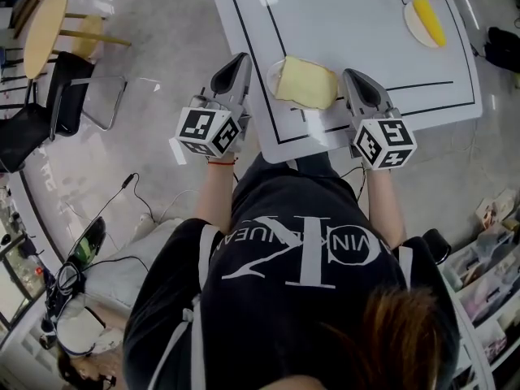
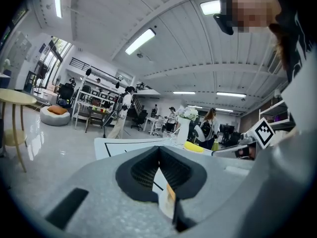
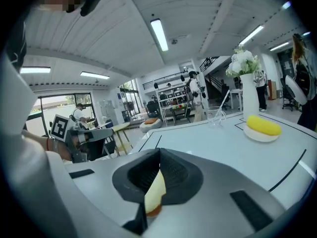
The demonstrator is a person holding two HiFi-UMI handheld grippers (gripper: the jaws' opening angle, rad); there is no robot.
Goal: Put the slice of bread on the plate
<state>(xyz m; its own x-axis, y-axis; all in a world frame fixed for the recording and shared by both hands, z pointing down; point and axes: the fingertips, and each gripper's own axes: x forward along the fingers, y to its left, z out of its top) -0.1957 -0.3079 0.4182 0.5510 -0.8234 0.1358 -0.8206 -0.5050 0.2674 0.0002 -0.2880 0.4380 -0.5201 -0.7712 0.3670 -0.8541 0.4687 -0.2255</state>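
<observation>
You are working in bright, even light that is coming from long ceiling lamps (image 2: 140,41). The white table (image 1: 341,31) is glaring almost featureless, and the polished floor (image 1: 154,23) is throwing back pale reflections. Both gripper views are bulging and darkening toward their rims. The left gripper (image 2: 159,149) and right gripper (image 3: 159,150) are blurring close to the lens.

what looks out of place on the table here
The bread slice isn't lying flat on the plate: the right gripper is shut on one edge and holds it over the plate.
</observation>
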